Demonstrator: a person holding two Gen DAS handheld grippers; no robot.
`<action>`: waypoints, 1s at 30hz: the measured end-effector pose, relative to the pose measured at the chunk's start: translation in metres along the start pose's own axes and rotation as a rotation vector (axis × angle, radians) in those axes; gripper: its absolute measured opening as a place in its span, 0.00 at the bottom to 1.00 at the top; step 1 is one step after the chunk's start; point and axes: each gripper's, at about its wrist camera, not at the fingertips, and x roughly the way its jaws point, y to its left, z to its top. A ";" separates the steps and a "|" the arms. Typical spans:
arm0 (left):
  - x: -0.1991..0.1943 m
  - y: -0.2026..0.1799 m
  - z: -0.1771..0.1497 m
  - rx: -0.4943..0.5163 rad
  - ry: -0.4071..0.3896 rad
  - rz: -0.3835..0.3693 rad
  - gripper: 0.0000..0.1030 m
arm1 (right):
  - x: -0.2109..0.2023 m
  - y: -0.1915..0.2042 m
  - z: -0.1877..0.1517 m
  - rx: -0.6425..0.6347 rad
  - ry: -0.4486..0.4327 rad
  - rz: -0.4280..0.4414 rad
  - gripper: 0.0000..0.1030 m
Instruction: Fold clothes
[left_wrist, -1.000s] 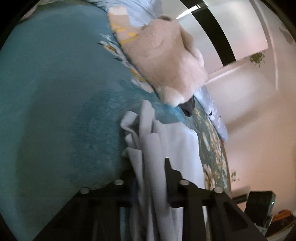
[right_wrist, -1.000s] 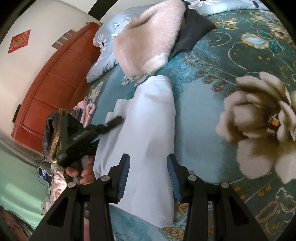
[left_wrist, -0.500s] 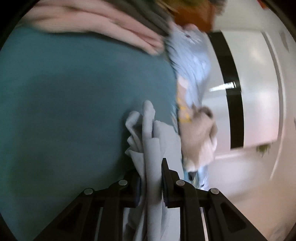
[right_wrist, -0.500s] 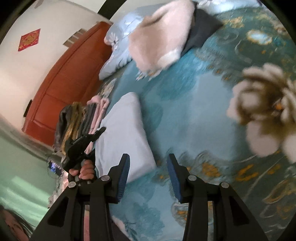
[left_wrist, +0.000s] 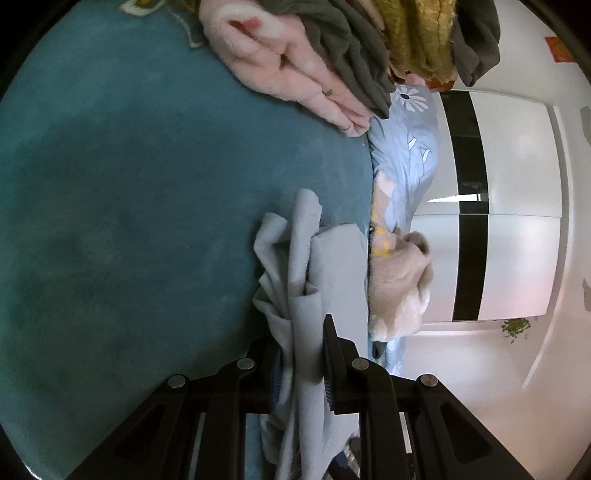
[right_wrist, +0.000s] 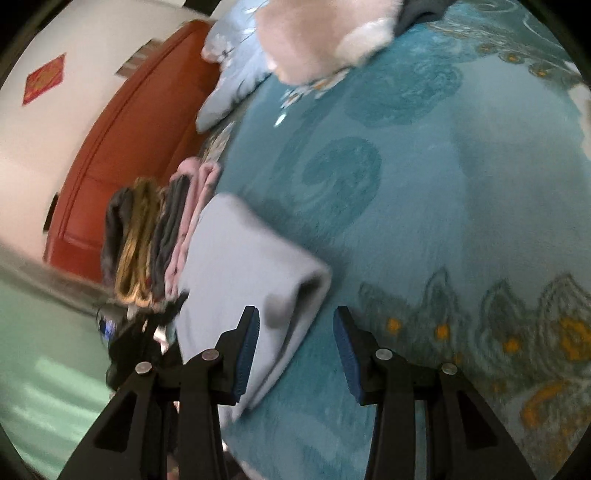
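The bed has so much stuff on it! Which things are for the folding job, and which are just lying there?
For the job:
- pale blue garment, pinched in the left gripper
- right gripper, open beside it
- stack of folded clothes

Just lying about:
- teal bedspread
- fluffy beige blanket
- flowered pillow
- wooden headboard

Open bedspread (right_wrist: 461, 192) ahead; folded stack (right_wrist: 147, 240) blocks left.
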 end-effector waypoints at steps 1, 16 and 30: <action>-0.001 -0.002 0.000 0.009 0.000 0.007 0.19 | 0.003 -0.001 0.003 0.009 -0.010 -0.004 0.42; 0.004 -0.019 -0.004 0.059 -0.009 -0.018 0.19 | 0.006 0.045 0.052 -0.154 -0.074 -0.028 0.08; 0.033 -0.029 -0.017 0.096 0.137 0.021 0.22 | 0.032 0.010 0.133 -0.067 -0.061 -0.189 0.07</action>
